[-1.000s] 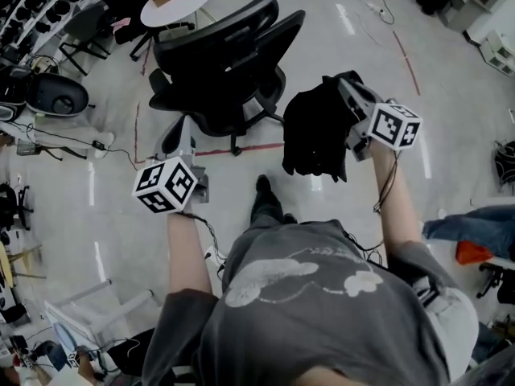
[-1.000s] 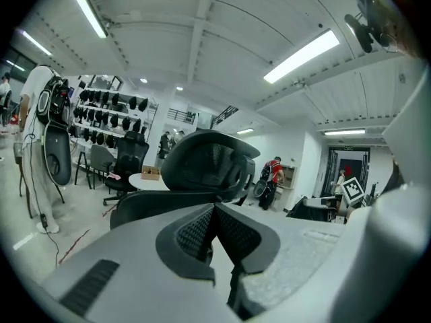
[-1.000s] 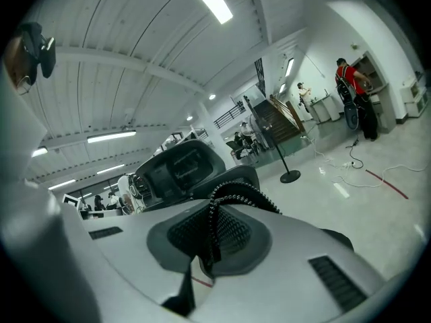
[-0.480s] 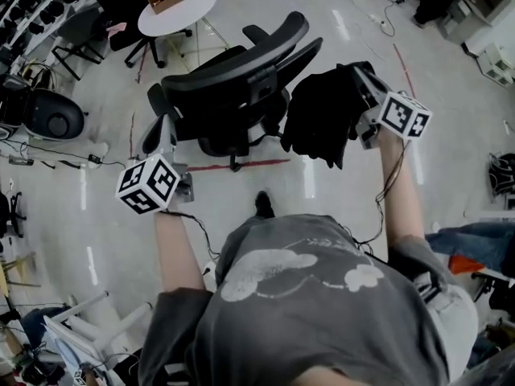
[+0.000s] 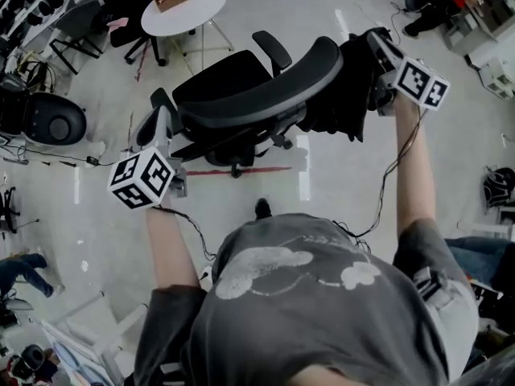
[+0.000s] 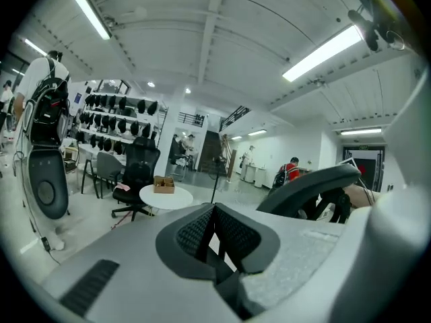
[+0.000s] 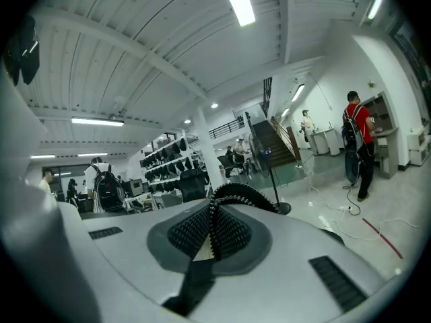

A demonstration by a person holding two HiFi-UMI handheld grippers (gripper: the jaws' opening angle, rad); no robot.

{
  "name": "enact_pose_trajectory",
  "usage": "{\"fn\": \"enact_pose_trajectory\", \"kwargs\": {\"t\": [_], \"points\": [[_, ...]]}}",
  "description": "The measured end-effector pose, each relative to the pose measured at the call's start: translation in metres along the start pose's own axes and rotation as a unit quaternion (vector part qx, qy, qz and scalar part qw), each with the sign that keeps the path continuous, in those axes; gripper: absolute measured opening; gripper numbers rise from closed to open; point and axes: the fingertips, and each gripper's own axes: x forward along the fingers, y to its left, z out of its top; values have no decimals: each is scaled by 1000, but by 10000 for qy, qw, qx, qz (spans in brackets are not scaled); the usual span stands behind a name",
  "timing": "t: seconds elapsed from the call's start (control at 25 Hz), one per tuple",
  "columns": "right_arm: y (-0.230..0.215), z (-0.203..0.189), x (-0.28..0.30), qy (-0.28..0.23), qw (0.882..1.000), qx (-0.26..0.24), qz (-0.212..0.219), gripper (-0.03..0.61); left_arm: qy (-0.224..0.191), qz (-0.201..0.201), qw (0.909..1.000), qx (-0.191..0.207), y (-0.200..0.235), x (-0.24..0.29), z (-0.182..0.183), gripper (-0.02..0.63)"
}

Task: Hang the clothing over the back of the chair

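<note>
While it droops in a limp, dark, crumpled bunch, the clothing point(image 5: 338, 95) hangs just beside the right end of the black chair point(image 5: 249, 99) and its smooth, curved back. Above it the right gripper point(image 5: 376, 43), jaws pressed together, pinches the garment's beaded edge. At the back's other end, the left gripper point(image 5: 164, 123) hovers with its ribbed pads closed on nothing.

Black clothing point(image 5: 344, 87): bunched, dangling from my right claw point(image 5: 376, 43) at 1 o'clock, just beside the back's right end. Black chair point(image 5: 257, 96): upright, 12 o'clock.
</note>
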Motion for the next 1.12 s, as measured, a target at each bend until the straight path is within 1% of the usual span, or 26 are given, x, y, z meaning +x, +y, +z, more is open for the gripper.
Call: {"fn": "enact_pose_trajectory", "kwargs": {"t": [0.08,0.2,0.28,0.56,0.68,0.76,0.92,1.0,1.12], "points": [[11,14,16,-10,9998,-179,93,-2,-32,-77,10000,11,3,7,8,3],[30,30,40,-23,9992,-268,302,-2,-85,-171,9998,96,6,18,21,3],[44,42,52,-34,9981,-436,427,-2,-121,-223,9996,155,7,23,27,3],[115,66,84,-91,9891,-848,1197,-2,-274,-406,9985,228,1,30,44,3],[147,73,91,-80,9816,-1184,1496,-2,-351,-465,9979,293,-1,29,51,3],[170,83,91,-157,9756,-1287,1774,-2,-412,-470,9976,313,-1,27,57,3],[221,101,81,-377,9597,-1474,2364,-2,-520,-485,9969,345,-4,19,65,3],[239,106,72,-483,9534,-1517,2562,-2,-548,-501,9964,401,-9,14,66,3],[252,104,56,-550,9492,-1447,2740,-2,-581,-468,9962,444,-15,3,65,3]]}}
